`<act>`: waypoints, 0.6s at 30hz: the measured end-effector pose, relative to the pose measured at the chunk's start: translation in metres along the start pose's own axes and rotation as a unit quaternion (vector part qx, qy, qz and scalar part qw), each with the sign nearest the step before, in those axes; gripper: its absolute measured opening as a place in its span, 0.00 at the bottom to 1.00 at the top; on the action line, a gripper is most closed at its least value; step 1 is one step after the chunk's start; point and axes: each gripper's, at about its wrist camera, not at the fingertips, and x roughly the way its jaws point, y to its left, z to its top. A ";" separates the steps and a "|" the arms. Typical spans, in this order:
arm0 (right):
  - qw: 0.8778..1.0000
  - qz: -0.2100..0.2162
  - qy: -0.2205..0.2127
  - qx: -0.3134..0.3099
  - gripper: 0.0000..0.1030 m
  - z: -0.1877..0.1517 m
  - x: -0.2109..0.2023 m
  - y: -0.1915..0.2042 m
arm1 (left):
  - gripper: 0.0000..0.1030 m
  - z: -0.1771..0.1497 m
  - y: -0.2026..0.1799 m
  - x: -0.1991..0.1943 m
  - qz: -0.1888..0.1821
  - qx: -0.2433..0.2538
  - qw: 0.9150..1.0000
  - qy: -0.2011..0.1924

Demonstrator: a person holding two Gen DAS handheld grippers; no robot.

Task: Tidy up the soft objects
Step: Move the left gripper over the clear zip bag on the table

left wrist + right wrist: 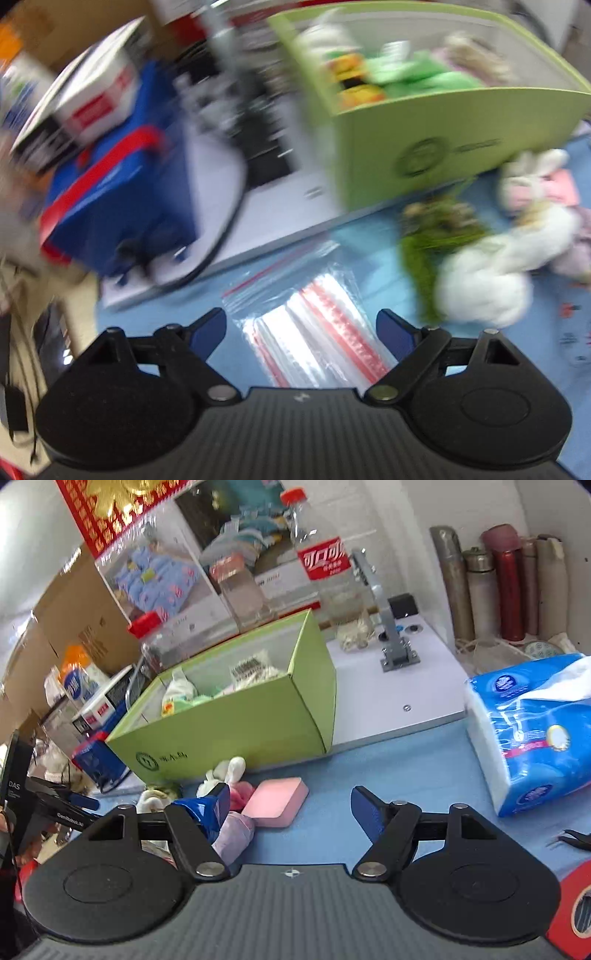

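Cluttered home storeroom; thermos flasks (498, 583), bedding packs (159, 576), cardboard cartons (77, 616).

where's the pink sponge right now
In the right wrist view the pink sponge lies on the blue mat, just in front of the green box, beside the small plush toys.

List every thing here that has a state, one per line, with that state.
Left gripper: open, empty.
Right gripper: open, empty.
Green box: open-topped, partly filled with soft toys.
Tissue pack: opened, tissue sticking out.
Cola bottle: capped, upright.
Zip bags: flat on the mat.
Pink sponge: outside the box.
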 end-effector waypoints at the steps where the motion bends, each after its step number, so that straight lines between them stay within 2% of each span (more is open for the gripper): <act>1: 1.000 -0.001 0.010 -0.006 0.57 0.001 0.005 0.002 | 0.86 -0.005 0.011 0.003 -0.002 -0.018 1.000 0.002; 5: 0.998 -0.022 0.039 -0.035 0.57 0.010 0.034 0.013 | 0.87 -0.023 0.043 -0.002 -0.052 -0.096 0.994 -0.014; 7: 0.997 -0.039 0.052 -0.050 0.57 0.014 0.050 0.020 | 0.87 -0.031 0.050 -0.008 -0.065 -0.117 0.991 -0.031; 12: 0.991 -0.035 0.105 -0.076 0.57 0.015 0.086 0.032 | 0.87 -0.041 0.050 -0.018 -0.071 -0.130 0.988 -0.049; 13: 0.988 -0.046 0.115 -0.087 0.58 0.014 0.092 0.034 | 0.87 -0.042 0.049 -0.017 -0.074 -0.130 0.987 -0.050; 16: 0.982 -0.074 0.116 -0.130 0.59 0.014 0.095 0.037 | 0.87 -0.045 0.045 -0.019 -0.076 -0.130 0.987 -0.055; 18: 0.982 -0.075 0.122 -0.127 0.59 0.014 0.090 0.031 | 0.87 -0.046 0.046 -0.018 -0.075 -0.131 0.987 -0.055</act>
